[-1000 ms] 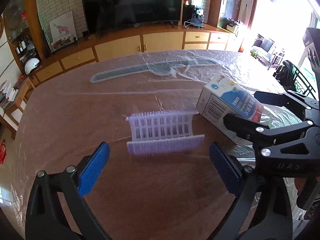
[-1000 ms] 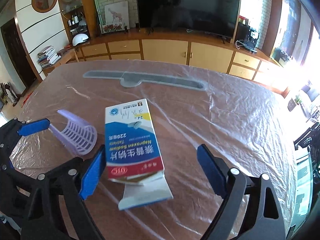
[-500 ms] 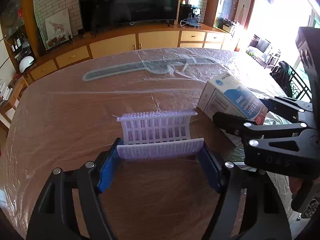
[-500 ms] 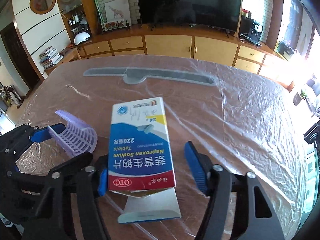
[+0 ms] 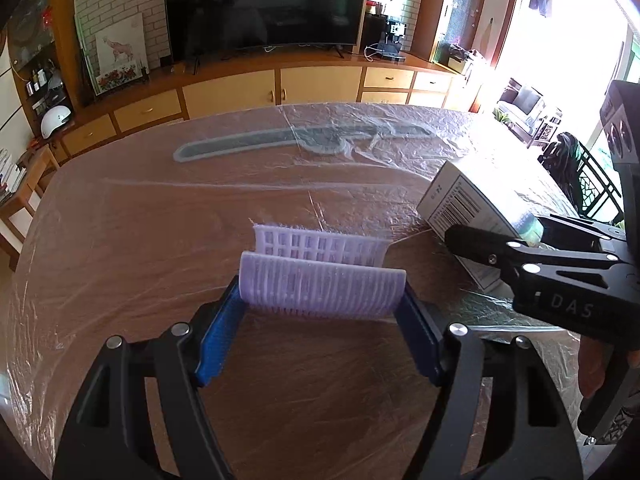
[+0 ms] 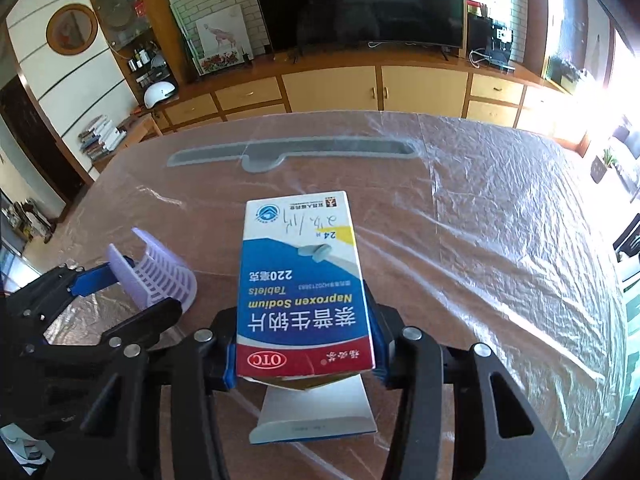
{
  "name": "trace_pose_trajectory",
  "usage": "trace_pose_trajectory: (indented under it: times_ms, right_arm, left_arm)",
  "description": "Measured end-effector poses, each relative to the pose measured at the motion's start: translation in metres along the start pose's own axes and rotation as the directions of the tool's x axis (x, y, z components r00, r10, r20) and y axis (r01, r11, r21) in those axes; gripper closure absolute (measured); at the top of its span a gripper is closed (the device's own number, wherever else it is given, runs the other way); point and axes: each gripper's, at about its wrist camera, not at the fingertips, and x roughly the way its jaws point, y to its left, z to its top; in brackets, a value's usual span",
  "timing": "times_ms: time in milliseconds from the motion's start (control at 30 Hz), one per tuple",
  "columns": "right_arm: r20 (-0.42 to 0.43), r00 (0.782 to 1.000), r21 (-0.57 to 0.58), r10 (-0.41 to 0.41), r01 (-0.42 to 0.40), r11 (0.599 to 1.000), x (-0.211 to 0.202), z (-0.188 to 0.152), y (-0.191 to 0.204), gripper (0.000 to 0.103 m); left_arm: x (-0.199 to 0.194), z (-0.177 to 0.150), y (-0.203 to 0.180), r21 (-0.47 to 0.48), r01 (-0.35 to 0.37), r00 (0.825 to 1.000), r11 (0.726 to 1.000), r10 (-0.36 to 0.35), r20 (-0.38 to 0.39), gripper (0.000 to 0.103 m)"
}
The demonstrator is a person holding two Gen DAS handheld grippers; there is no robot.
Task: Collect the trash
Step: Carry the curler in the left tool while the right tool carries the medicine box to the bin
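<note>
A curved pale purple plastic grid piece (image 5: pixel 322 280) is clamped between the blue pads of my left gripper (image 5: pixel 320 312), held just above the table; it also shows in the right wrist view (image 6: pixel 156 276). My right gripper (image 6: pixel 304 344) is shut on a blue and white medicine box (image 6: pixel 304 280), its open flap (image 6: pixel 316 412) hanging down at the near end. In the left wrist view the box (image 5: pixel 468 208) and the right gripper sit at the right, close beside the purple piece.
The wooden table (image 6: pixel 500 240) is covered in wrinkled clear plastic film. A long grey strip (image 6: pixel 288 152) lies under the film at the far side. Cabinets and a television stand beyond the table's far edge.
Both grippers have closed: the left onto the purple grid piece, the right onto the medicine box. Both items now sit tilted up between the pads.
</note>
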Motion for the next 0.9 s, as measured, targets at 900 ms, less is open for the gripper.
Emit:
trace_pose_trajectory:
  times_ms: [900]
  right_arm:
    - [0.035, 0.996, 0.087, 0.077, -0.079, 0.993, -0.051, -0.029, -0.017, 0.057]
  left_arm:
    - [-0.036, -0.013, -0.017, -0.017, 0.012, 0.999, 1.000, -0.011, 0.050, 0.030]
